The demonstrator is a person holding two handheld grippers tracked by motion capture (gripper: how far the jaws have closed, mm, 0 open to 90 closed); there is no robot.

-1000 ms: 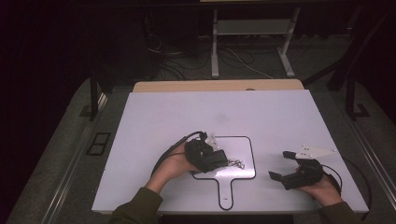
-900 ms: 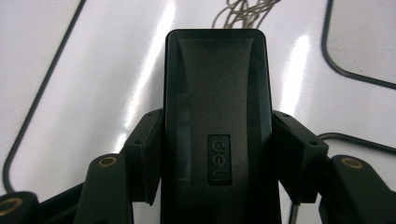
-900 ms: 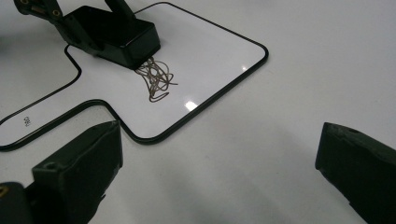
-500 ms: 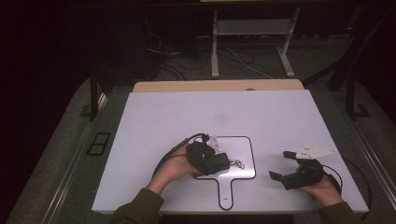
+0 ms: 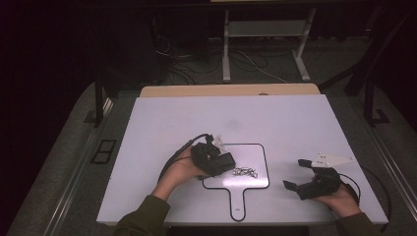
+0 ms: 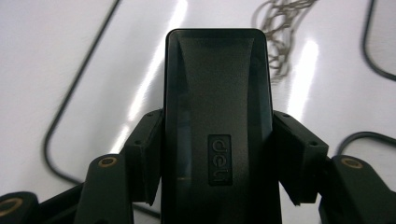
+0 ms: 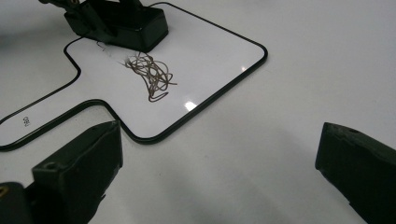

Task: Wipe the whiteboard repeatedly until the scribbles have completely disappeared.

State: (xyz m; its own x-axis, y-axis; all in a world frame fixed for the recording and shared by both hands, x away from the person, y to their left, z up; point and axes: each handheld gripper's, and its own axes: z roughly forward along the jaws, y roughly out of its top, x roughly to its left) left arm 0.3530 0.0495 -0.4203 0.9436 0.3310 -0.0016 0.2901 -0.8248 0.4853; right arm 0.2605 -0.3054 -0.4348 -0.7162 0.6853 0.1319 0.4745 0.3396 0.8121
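Note:
A black block-shaped eraser point(image 6: 217, 84) marked "deli" sits clamped between the jaws of my left gripper point(image 5: 223, 164), which is shut on it. The eraser point(image 5: 220, 163) rests low over the left part of a paddle-shaped black outline point(image 5: 266, 162) drawn on the white board. Just beyond its front end lies a tangle of dark scribbled lines point(image 5: 245, 172), also visible past the eraser's tip point(image 6: 280, 28). My right gripper point(image 5: 295, 173) is off to the right of the outline, open, with nothing between its jaws point(image 7: 219, 172). From there the scribble point(image 7: 149, 74) and the eraser point(image 7: 133, 25) lie ahead.
The white board point(image 5: 275, 123) lies on a tan table top point(image 5: 231, 90). A metal stand point(image 5: 265, 44) and loose cables point(image 5: 187, 64) are on the dark floor beyond. Rails run along the board's left point(image 5: 74, 172) and right sides.
My left gripper with the eraser has shifted slightly inside the outline, first toward the scribble and then back. The right gripper has stayed in place.

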